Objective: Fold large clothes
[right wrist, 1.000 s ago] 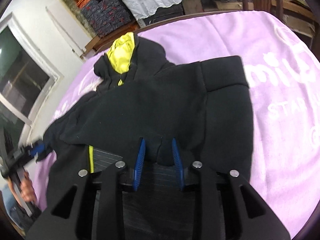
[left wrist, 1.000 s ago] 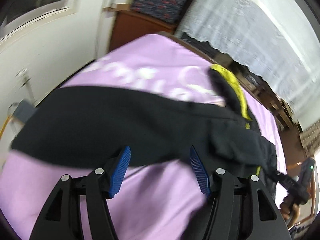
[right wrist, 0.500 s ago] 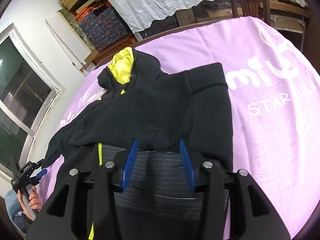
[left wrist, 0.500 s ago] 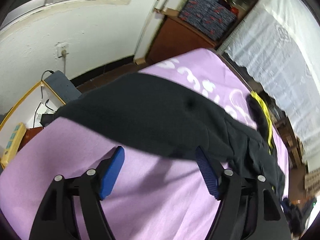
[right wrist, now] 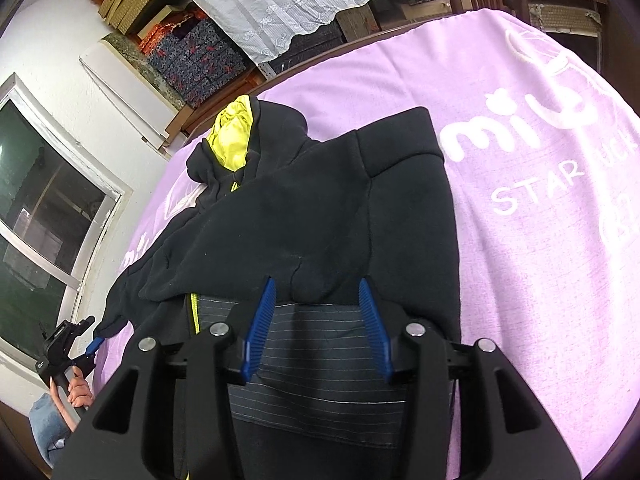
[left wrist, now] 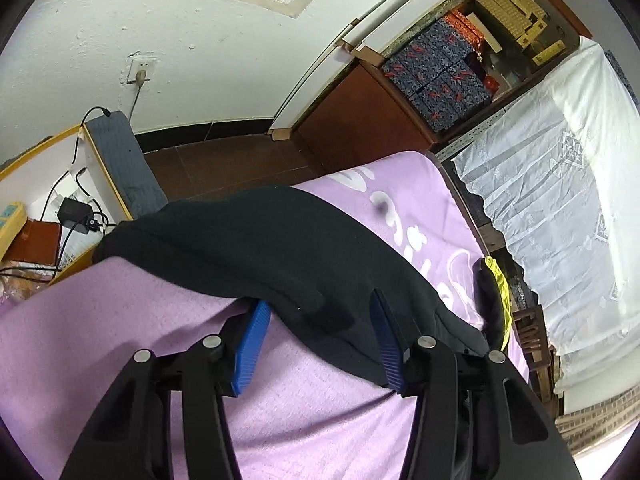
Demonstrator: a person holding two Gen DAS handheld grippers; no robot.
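Black fleece, a hooded jacket [right wrist: 328, 208] with a yellow-lined hood [right wrist: 234, 132], lies spread on the table under a lilac blanket [right wrist: 540, 240]. One sleeve [right wrist: 400, 184] is folded in across the chest, its cuff lying near the grey striped waistband [right wrist: 320, 360] at six o'clock in the right wrist view. The other sleeve [left wrist: 256, 248] is not yet folded: it stretches out toward nine o'clock in that view, to the blanket's edge. The left gripper [left wrist: 316, 340] has its jaws apart around the near edge of that sleeve, not clamped. The right gripper [right wrist: 316, 324] hangs over the waistband and cuff, jaws apart, holding nothing. I judge the fold to be early on: one sleeve in, the second to bring across, then the hood and body to double over.
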